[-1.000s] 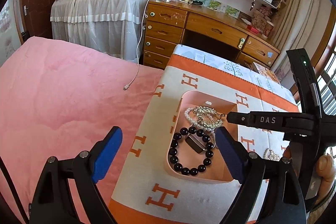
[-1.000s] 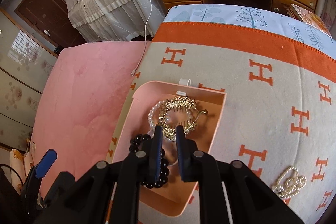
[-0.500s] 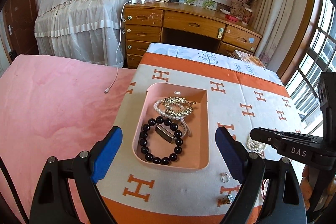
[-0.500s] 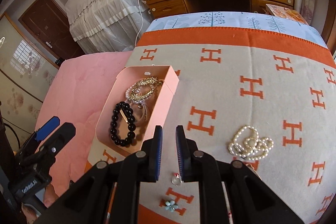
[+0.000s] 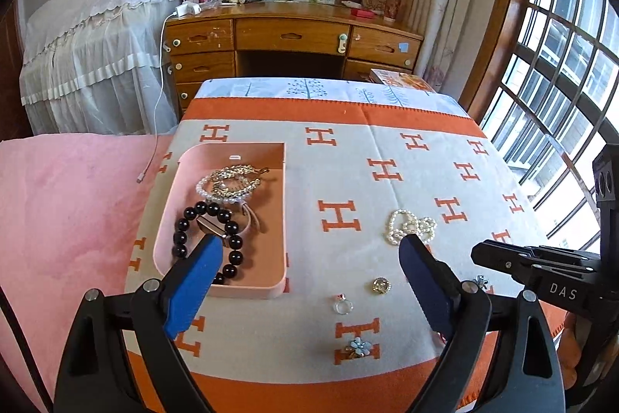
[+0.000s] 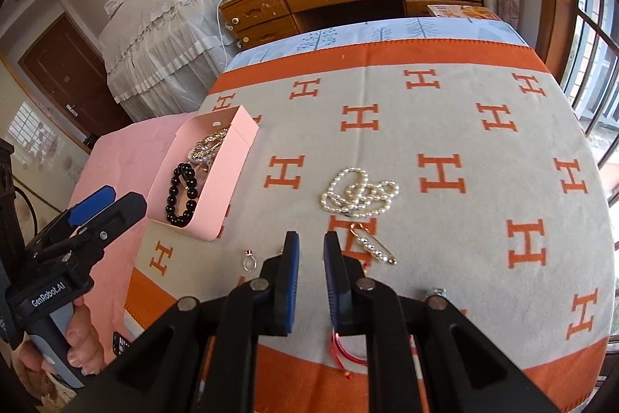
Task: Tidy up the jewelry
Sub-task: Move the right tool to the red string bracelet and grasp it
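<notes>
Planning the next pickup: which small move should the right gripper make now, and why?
Probably ease the right gripper, empty and slightly open, forward toward the pearl necklace lying loose on the blanket just ahead, outside the pink box.

A black bead bracelet (image 5: pixel 209 239) is lying inside my pink box (image 5: pixel 284 204). A pearl necklace (image 6: pixel 358 194) is sitting bunched right of that box.
</notes>
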The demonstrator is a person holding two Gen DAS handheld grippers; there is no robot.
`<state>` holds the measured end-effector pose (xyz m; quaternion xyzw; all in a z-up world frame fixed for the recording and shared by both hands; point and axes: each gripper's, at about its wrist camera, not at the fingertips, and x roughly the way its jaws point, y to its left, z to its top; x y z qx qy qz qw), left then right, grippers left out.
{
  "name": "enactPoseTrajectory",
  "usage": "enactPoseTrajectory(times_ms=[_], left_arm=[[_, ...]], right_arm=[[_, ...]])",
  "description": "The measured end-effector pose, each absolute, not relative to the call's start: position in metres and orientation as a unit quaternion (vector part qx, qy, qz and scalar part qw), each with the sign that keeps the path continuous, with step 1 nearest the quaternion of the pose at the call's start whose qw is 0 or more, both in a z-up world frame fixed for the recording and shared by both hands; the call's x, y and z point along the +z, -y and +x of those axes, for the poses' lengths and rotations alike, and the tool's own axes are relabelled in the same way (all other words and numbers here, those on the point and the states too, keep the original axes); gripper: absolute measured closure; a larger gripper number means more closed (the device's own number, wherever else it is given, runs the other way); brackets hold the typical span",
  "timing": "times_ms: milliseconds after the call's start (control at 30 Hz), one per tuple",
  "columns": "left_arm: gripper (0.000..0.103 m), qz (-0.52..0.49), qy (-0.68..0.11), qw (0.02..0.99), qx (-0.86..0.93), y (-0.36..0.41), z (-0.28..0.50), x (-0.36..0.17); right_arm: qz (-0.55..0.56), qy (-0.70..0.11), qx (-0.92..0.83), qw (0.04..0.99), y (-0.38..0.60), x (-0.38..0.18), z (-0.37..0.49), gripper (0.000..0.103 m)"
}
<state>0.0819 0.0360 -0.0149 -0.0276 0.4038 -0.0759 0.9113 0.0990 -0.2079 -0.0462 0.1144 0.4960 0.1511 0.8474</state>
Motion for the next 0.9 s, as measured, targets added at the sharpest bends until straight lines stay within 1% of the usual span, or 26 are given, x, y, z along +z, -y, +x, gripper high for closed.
enactPoseTrajectory(times_ms=[100,133,167,200,233,433,633,900], left_arm=[[0.011,-0.023,-0.408,0.909,-0.085,-0.021,0.080,-0.019],[0.011,-0.024,-0.411,0.907,-0.090,-0.017,0.079,-0.021],[0.011,-0.025,-0.416,0.904,-0.098,-0.013,0.079,-0.024],[0.011,-0.025,-0.422,0.900,-0.104,-0.009,0.079,-0.028],[0.011,-0.024,-0.427,0.898,-0.106,-0.006,0.079,-0.031],[0.011,-0.021,-0.468,0.876,-0.114,0.008,0.083,-0.061],[0.011,-0.007,-0.503,0.856,-0.116,0.017,0.077,-0.092],[0.011,0.004,-0.514,0.849,-0.121,0.026,0.078,-0.102]], right_arm=[[0.122,-0.492,0.140,0.851,0.225,-0.047,0.096,0.090],[0.121,-0.491,0.136,0.852,0.230,-0.049,0.095,0.088],[0.121,-0.492,0.134,0.852,0.234,-0.051,0.094,0.084],[0.120,-0.493,0.134,0.851,0.237,-0.054,0.092,0.075],[0.120,-0.495,0.135,0.850,0.241,-0.058,0.090,0.069],[0.103,-0.516,0.147,0.838,0.254,-0.079,0.079,0.069],[0.053,-0.549,0.164,0.818,0.249,-0.100,0.064,0.069],[0.010,-0.555,0.157,0.817,0.239,-0.113,0.065,0.069]])
